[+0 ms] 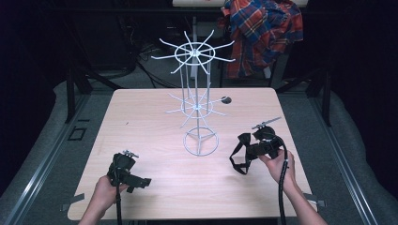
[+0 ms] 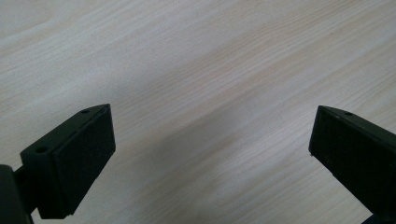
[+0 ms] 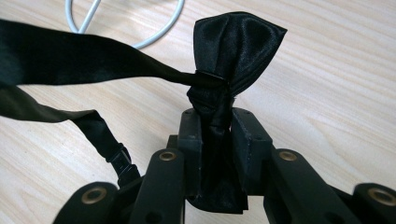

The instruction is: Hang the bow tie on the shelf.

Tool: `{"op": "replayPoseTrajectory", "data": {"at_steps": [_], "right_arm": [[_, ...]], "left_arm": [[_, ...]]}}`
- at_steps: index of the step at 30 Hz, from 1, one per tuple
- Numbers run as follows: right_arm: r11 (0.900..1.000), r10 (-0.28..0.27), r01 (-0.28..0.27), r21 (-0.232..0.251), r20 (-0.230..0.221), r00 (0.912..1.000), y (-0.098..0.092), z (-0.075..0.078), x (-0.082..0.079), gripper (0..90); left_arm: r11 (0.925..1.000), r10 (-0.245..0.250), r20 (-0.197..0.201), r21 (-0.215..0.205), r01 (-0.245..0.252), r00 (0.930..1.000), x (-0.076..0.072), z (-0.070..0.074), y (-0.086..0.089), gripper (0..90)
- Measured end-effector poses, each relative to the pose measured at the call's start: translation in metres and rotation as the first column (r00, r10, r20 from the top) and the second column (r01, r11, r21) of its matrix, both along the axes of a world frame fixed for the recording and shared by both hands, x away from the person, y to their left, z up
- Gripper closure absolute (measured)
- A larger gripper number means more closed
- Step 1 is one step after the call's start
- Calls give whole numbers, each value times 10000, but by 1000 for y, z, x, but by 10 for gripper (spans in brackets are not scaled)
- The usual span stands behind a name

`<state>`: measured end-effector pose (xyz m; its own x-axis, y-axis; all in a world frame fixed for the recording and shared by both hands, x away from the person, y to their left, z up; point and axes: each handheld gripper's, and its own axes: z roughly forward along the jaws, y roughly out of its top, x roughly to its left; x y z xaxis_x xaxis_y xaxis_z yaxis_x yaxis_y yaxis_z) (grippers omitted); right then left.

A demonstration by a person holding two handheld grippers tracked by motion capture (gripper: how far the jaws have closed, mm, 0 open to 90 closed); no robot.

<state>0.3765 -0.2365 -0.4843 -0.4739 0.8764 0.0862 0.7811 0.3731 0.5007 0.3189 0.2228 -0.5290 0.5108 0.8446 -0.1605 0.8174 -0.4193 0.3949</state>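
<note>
A black satin bow tie (image 3: 233, 51) with a long strap (image 3: 70, 60) is pinched by one wing between the jaws of my right gripper (image 3: 217, 135), which is shut on it. In the high view the right gripper (image 1: 253, 146) holds the bow tie (image 1: 244, 139) just above the table at the right, its strap (image 1: 237, 161) looping down to the left. A white wire display stand (image 1: 199, 79) with radiating hooks on two tiers rises at the table's middle. My left gripper (image 1: 141, 183) rests low at the front left, jaws wide apart over bare wood (image 2: 210, 140).
The light wooden table (image 1: 155, 187) has a small dark hole (image 1: 226, 99) near its far edge. The stand's ring base (image 1: 200, 142) sits just left of the bow tie. A plaid shirt (image 1: 263, 33) hangs behind the table.
</note>
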Motion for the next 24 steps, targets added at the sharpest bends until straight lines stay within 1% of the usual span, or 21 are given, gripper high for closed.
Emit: {"op": "replayPoseTrajectory", "data": {"at_steps": [4, 5, 7, 9, 11, 12, 13, 14, 16, 17, 18, 24], "right_arm": [[9999, -23, 22, 167, 54, 10000, 3, 2, 3, 743], [10000, 26, -26, 31, 87, 10000, 3, 3, 4, 743], [9999, 33, -35, 104, 164, 9999, 5, 6, 6, 743], [9998, 8, -10, 195, 134, 9999, 6, 9, 7, 743], [9999, 60, -61, 80, 205, 9998, 7, 13, 9, 743], [9999, 75, -78, 153, 189, 9998, 8, 15, 10, 743], [9997, 30, -37, 244, 290, 9996, 9, 17, 10, 743], [9998, 61, -65, 188, 237, 9997, 9, 19, 11, 742], [9998, 96, -100, 142, 339, 9994, 10, 23, 13, 743], [9997, 131, -137, 197, 312, 9994, 11, 25, 13, 743], [9996, 71, -82, 270, 425, 9991, 12, 26, 14, 743], [9996, 124, -136, 249, 498, 9987, 14, 36, 19, 742]], "left_arm": [[10000, 26, -23, -29, -26, 10000, 0, 0, 0, 5], [10000, 14, -13, -29, -14, 10000, 1, 0, -1, 5], [10000, 2, 36, -6, -2, 10000, 1, 0, -2, 5], [10000, -61, 13, -14, 61, 10000, 2, 0, -3, 5], [10000, -75, 1, -13, 75, 10000, 2, 0, -4, 5], [10000, -92, 20, -7, 92, 10000, 3, 0, -4, 5], [9999, -113, 4, -4, 113, 9999, 3, 0, -4, 5], [9999, -108, 7, -11, 108, 9999, 3, 0, -4, 5], [10000, -81, 10, -25, 81, 10000, 2, 0, -4, 5], [10000, -74, 14, -23, 74, 10000, 2, 0, -3, 5], [10000, -67, 0, -18, 67, 10000, 2, 0, -3, 5], [10000, -25, 19, -12, 25, 10000, 1, 0, -1, 5]]}}
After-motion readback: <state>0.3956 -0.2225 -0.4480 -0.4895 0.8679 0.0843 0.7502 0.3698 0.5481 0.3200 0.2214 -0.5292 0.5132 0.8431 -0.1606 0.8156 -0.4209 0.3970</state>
